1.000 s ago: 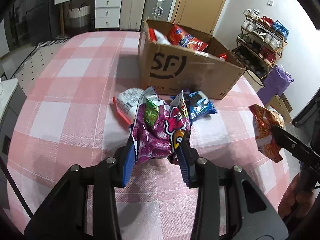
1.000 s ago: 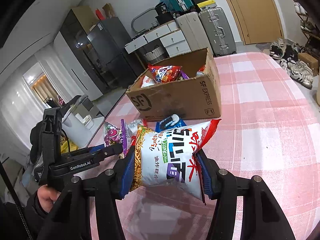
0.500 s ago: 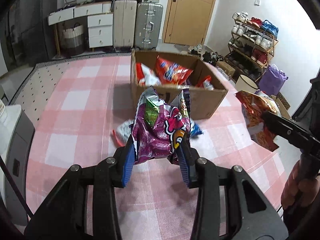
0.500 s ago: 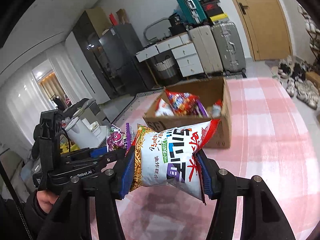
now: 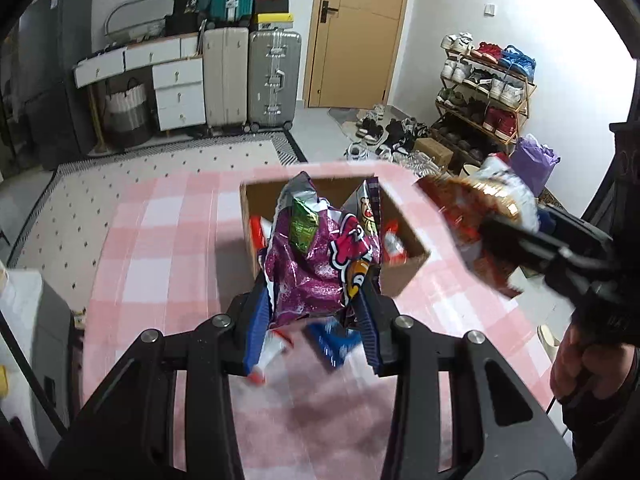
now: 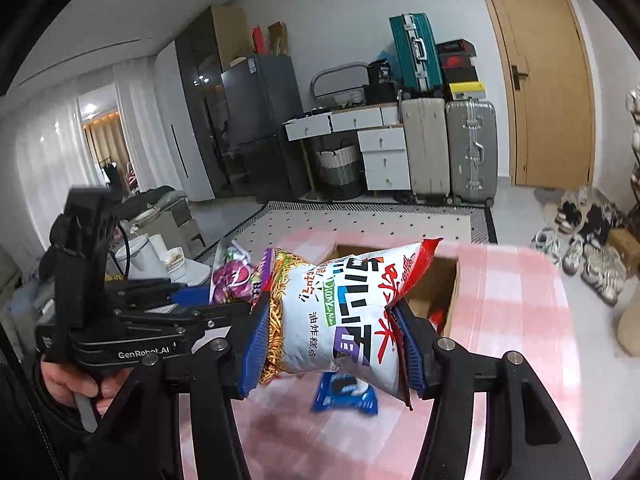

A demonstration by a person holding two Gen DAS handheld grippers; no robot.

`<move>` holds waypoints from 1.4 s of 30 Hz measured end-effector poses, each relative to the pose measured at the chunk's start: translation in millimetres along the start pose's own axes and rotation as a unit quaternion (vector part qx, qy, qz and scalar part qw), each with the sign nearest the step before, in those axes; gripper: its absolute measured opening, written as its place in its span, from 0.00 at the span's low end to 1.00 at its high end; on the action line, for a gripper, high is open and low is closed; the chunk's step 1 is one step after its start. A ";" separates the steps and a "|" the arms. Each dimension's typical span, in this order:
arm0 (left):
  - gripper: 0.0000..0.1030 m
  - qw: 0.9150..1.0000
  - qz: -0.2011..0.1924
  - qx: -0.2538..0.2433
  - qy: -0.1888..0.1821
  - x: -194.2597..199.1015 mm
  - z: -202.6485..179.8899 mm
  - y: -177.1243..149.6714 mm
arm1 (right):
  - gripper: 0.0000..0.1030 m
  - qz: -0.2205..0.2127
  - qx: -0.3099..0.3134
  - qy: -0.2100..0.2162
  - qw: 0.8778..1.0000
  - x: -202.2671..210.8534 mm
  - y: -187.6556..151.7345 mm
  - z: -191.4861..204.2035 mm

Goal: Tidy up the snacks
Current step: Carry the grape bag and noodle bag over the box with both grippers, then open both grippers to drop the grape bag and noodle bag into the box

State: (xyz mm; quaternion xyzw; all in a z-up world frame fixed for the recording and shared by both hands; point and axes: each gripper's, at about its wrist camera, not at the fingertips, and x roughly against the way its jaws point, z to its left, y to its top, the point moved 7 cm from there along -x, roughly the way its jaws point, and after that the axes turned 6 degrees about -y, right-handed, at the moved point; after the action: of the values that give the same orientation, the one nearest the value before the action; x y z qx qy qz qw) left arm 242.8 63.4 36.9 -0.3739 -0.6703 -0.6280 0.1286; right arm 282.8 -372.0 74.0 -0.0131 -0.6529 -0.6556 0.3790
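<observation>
Your left gripper (image 5: 316,320) pinches the light, crinkly purple bag (image 5: 316,268); your right gripper (image 6: 330,346) squeezes the puffy noodle bag (image 6: 340,312) mid-body, jaws half-closed. Grip gently: contents crush.

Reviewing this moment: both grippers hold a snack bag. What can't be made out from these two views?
- Cardboard box contents: left wrist view, mostly hidden behind the purple bag; right wrist view, behind the white noodle bag.
- Two packets on the table: the blue packet is motion-blurred and partly covered in both views, label unreadable; the red-and-white packet is blurred, half behind the left gripper.
- Right gripper: its bag is smeared in the left wrist view.
</observation>
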 end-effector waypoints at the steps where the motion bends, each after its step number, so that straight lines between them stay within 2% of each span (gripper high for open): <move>1: 0.35 1.000 -0.001 -0.004 0.000 -1.8 -3.2 8.3 | 0.55 0.001 0.002 -0.002 1.000 -2.6 4.9 -0.8; 11: 0.35 1.000 -0.004 -0.007 0.001 -15.0 -4.8 92.4 | 0.55 -0.009 -0.009 -0.015 1.000 -20.4 61.2 -21.0; 16: 0.36 1.000 0.015 0.012 -0.015 -40.1 -0.5 135.3 | 0.55 -0.015 0.012 -0.046 0.999 -31.9 87.6 -27.7; 21: 0.36 1.000 0.023 0.014 -0.008 -69.9 8.6 164.2 | 0.55 -0.010 0.019 -0.051 0.998 -51.4 98.1 -30.1; 25: 0.36 0.999 0.035 0.025 0.005 -106.3 22.1 171.4 | 0.55 0.004 0.008 -0.056 0.998 -75.4 98.7 -41.7; 27: 0.36 0.998 0.051 0.041 -0.002 -128.2 29.2 169.7 | 0.55 0.015 -0.001 -0.059 0.998 -89.8 94.6 -49.1; 30: 0.36 0.996 0.077 0.047 -0.007 -159.2 37.9 159.0 | 0.55 0.033 -0.008 -0.057 0.998 -113.1 86.6 -58.3; 37: 0.38 0.992 0.110 0.058 -0.013 -202.9 45.8 140.5 | 0.56 0.080 -0.029 -0.050 0.995 -158.7 61.5 -76.3; 39: 0.50 0.988 0.130 0.077 -0.025 -217.4 50.6 132.3 | 0.59 0.090 -0.031 -0.050 0.994 -168.7 56.3 -78.4; 41: 0.53 0.984 0.147 0.092 -0.032 -226.0 54.5 121.6 | 0.70 0.100 -0.033 -0.051 0.993 -176.4 52.2 -81.4; 42: 0.58 0.984 0.148 0.093 -0.028 -227.0 57.2 115.0 | 0.72 0.103 -0.034 -0.051 0.993 -178.3 50.5 -82.3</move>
State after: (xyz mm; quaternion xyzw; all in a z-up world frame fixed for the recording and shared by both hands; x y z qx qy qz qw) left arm 492.0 32.0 -33.3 -0.4731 -0.6664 -0.5258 0.2359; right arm 475.1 -350.7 13.4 -0.1264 -0.6444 -0.6332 0.4096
